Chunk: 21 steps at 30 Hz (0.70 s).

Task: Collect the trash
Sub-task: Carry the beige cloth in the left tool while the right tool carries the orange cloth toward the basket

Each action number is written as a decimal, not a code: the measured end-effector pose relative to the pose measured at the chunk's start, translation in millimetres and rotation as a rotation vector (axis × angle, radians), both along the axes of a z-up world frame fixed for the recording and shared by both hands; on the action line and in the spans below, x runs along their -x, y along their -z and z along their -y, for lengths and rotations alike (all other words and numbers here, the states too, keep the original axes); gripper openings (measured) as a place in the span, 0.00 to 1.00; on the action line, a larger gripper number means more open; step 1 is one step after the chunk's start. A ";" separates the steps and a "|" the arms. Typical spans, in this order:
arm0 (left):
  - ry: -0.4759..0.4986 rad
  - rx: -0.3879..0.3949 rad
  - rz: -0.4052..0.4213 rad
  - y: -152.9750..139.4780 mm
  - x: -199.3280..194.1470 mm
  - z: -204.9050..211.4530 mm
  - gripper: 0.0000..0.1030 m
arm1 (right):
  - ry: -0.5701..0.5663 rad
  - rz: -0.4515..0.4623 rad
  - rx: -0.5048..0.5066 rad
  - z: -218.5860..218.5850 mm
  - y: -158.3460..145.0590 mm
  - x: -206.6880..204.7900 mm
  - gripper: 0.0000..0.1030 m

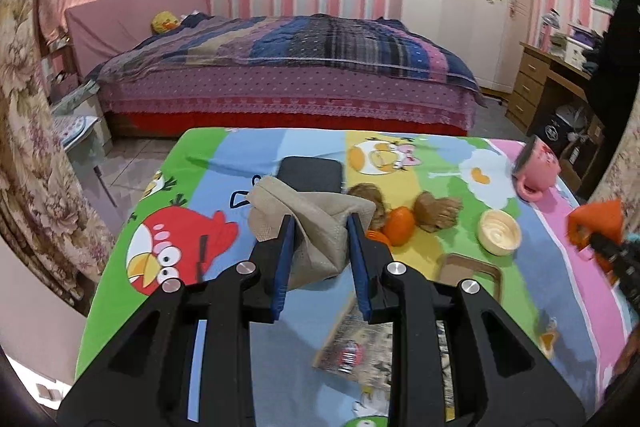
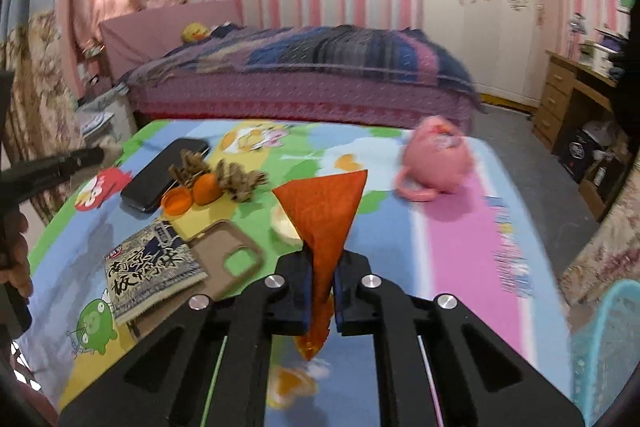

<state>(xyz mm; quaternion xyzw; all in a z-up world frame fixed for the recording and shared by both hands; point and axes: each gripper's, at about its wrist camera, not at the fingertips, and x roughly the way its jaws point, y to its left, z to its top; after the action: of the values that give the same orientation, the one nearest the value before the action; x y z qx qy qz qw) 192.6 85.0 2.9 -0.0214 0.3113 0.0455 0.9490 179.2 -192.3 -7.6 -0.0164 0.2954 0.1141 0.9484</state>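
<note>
My left gripper (image 1: pixel 321 227) is shut on a crumpled beige napkin (image 1: pixel 312 223) and holds it above the cartoon-print table cover (image 1: pixel 192 187). My right gripper (image 2: pixel 323 259) is shut on an orange wrapper (image 2: pixel 328 207) that stands up between its fingers; it also shows at the right edge of the left wrist view (image 1: pixel 598 223). On the table lie a snack packet with printed characters (image 2: pixel 154 271), orange peel (image 2: pixel 176 202) and a tangerine (image 2: pixel 206 187).
A black phone (image 2: pixel 160 173), a brown phone case (image 2: pixel 228 255), two brown furry pieces (image 2: pixel 240 179), a small cream bowl (image 1: pixel 500 231) and a tipped pink mug (image 2: pixel 434 155) lie on the table. A blue mesh basket (image 2: pixel 608 343) stands at the right. A bed (image 1: pixel 280 75) is behind.
</note>
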 end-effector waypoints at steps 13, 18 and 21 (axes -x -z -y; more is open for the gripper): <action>0.176 -0.024 0.026 -7.6 21.3 76.9 0.25 | 0.283 0.102 -0.036 136.6 -31.8 76.3 0.08; 0.255 -0.013 0.068 -17.2 33.3 118.2 0.24 | 0.371 0.115 -0.032 182.5 -28.2 86.7 0.08; 0.310 0.018 0.084 -23.3 37.6 149.0 0.24 | 0.408 0.122 -0.017 205.5 -29.0 92.9 0.08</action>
<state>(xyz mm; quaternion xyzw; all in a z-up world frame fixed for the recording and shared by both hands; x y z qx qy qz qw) 154.9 -63.9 26.2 0.0167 0.2713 -0.1054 0.9566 86.3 -397.9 21.4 0.0450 0.2338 -0.0789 0.9680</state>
